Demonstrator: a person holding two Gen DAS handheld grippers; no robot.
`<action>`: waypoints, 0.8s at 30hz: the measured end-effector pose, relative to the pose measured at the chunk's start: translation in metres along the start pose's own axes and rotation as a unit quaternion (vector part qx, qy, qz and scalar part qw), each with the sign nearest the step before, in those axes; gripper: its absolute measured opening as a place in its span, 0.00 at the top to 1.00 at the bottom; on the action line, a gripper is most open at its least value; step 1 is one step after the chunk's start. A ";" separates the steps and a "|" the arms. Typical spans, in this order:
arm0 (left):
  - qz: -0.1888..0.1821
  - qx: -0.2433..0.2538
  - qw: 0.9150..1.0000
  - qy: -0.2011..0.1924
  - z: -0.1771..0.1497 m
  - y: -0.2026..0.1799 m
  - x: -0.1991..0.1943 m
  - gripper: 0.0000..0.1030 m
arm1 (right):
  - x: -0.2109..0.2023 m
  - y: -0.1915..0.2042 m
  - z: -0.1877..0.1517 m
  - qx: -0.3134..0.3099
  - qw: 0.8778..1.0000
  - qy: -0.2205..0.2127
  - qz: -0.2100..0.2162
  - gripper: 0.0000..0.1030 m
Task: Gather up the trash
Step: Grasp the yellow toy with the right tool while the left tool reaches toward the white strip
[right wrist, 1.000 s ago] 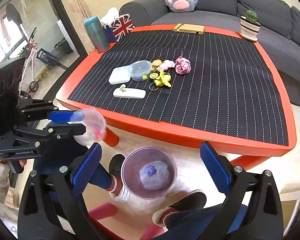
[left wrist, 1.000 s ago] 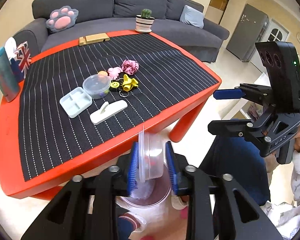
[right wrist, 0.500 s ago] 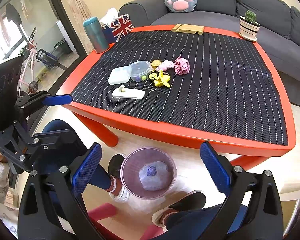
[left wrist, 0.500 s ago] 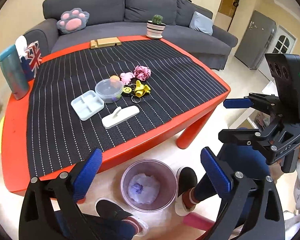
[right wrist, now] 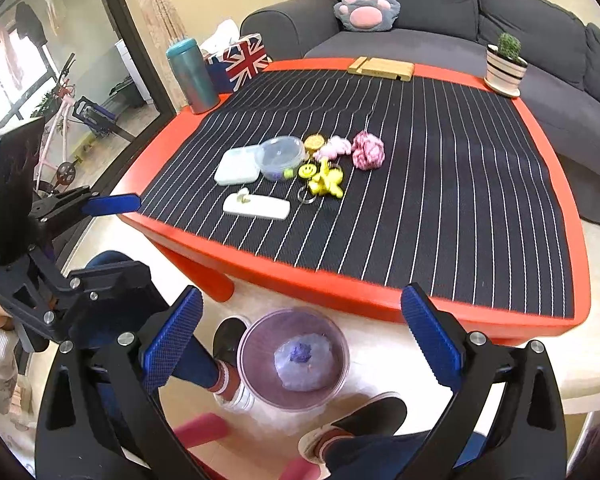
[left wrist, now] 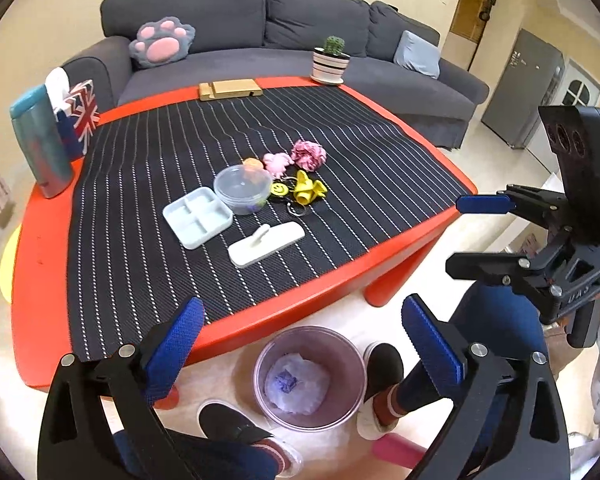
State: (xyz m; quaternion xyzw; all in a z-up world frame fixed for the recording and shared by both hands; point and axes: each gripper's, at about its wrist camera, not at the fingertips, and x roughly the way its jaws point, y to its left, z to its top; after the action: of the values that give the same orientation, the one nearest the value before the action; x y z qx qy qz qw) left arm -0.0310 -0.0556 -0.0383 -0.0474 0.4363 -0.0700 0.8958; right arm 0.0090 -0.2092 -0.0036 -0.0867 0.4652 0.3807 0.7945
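A small purple trash bin point(left wrist: 342, 364) stands on the floor below the table's front edge, with a clear plastic cup point(left wrist: 296, 382) lying inside. It also shows in the right wrist view point(right wrist: 260, 360). My left gripper point(left wrist: 300, 344) is open and empty above the bin. My right gripper point(right wrist: 300, 340) is open and empty too, held above the bin. A crumpled pink paper ball point(left wrist: 309, 155) lies on the striped mat point(left wrist: 160, 280) beside a clear lidded container point(left wrist: 242, 189), a white tray point(left wrist: 197, 216), a white hook point(left wrist: 266, 238) and yellow keychains point(left wrist: 300, 191).
The red table point(left wrist: 32, 240) holds a teal bottle point(left wrist: 42, 140), a Union Jack tissue box point(left wrist: 80, 118), a wooden stand point(left wrist: 228, 90) and a potted cactus point(left wrist: 331, 60). A grey sofa point(left wrist: 260, 28) is behind. The person's feet point(left wrist: 380, 384) flank the bin.
A second ago my left gripper was shut on the clear cup above the bin. It opened and the cup now lies in the bin. The left gripper has risen slightly.
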 end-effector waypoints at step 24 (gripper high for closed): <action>0.009 -0.040 0.999 -0.010 0.014 0.036 0.000 0.08 | 0.077 -0.009 0.074 -0.078 0.996 0.038 -0.008 0.15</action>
State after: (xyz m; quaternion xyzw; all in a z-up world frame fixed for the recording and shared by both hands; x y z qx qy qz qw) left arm -0.0165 -0.0193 -0.0353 -0.0796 0.4297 -0.0437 0.8984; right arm 0.0860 -0.1390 -0.0267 -0.1665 0.4636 0.4055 0.7700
